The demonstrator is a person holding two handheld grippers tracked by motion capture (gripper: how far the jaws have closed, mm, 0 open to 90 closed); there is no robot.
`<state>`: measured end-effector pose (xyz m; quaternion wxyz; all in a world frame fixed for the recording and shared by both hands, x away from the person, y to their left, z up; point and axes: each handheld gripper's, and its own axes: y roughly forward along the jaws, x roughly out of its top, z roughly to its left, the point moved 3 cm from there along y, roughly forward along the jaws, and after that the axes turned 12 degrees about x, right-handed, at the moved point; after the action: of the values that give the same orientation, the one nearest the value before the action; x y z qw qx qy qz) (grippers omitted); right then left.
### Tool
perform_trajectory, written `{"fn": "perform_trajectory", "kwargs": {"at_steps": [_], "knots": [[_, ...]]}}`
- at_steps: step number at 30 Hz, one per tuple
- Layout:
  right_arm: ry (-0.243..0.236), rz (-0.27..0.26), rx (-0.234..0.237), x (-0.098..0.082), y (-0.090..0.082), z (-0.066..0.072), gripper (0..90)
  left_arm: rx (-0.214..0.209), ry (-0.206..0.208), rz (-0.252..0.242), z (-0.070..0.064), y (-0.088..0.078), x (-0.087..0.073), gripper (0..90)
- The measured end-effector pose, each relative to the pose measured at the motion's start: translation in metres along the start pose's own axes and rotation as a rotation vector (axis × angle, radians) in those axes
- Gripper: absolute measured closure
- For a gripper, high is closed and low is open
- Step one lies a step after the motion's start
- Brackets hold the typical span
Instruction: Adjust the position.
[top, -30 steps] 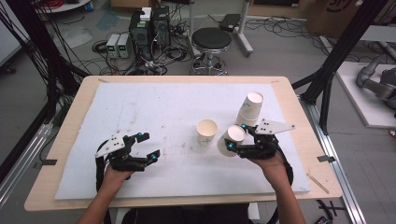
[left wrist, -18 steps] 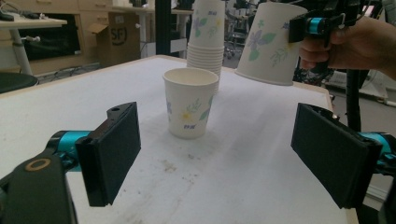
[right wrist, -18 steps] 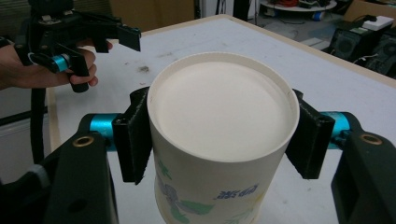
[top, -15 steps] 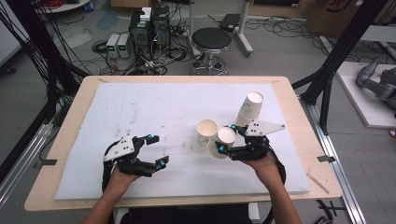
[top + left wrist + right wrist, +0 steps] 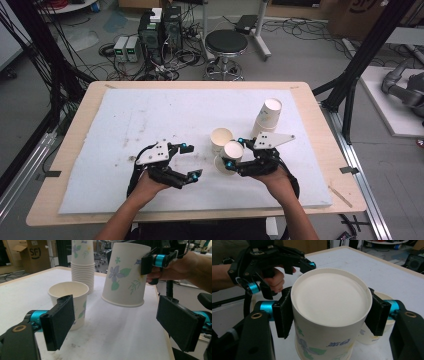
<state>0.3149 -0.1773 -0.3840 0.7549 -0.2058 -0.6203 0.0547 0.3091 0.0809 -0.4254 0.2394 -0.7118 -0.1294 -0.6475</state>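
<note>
A white paper cup with a flower print (image 5: 232,150) hangs upside down and tilted just above the mat, my right gripper (image 5: 234,154) shut on its sides. In the right gripper view its recessed base (image 5: 332,297) faces the camera between the two pads. Close behind it an upright cup (image 5: 221,137) of the same kind stands on the mat, seen also in the left gripper view (image 5: 67,291). My left gripper (image 5: 191,160) is open and empty, left of both cups, its jaws (image 5: 117,325) facing the held cup (image 5: 125,275).
A stack of upside-down paper cups (image 5: 267,116) stands at the right of the white mat (image 5: 150,115), behind the right hand. The mat lies on a wooden table (image 5: 320,150). A stool (image 5: 226,42) and electronics sit on the floor beyond.
My left gripper has moved right, toward the cups. The right gripper has carried the upside-down cup a little left, nearer the upright cup.
</note>
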Motion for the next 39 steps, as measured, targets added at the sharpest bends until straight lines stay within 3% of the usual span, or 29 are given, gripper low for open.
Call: {"fn": "perform_trajectory", "kwargs": {"at_steps": [9, 19, 26, 36, 37, 39], "knots": [[-0.009, 0.004, 0.025, 0.002, 0.006, 0.004, 34.3, -0.064, 0.005, 0.024, -0.012, 0.023, 0.001, 15.3], [-0.009, 0.009, 0.054, 0.001, 0.012, 0.008, 34.3, -0.097, 0.022, 0.044, -0.021, 0.041, 0.001, 15.4], [0.001, -0.012, 0.1, 0.001, 0.017, 0.01, 34.3, -0.112, 0.025, 0.044, -0.024, 0.048, 0.001, 17.1], [0.009, -0.034, 0.124, 0.0, 0.019, 0.01, 34.3, -0.131, 0.025, 0.045, -0.024, 0.046, 0.002, 29.5], [0.021, -0.036, 0.126, -0.001, 0.02, 0.011, 32.9, -0.134, 0.028, 0.058, -0.023, 0.045, 0.003, 30.2], [0.039, -0.052, 0.104, 0.0, 0.021, 0.01, 19.7, -0.135, 0.041, 0.073, -0.023, 0.044, 0.004, 31.3]]}}
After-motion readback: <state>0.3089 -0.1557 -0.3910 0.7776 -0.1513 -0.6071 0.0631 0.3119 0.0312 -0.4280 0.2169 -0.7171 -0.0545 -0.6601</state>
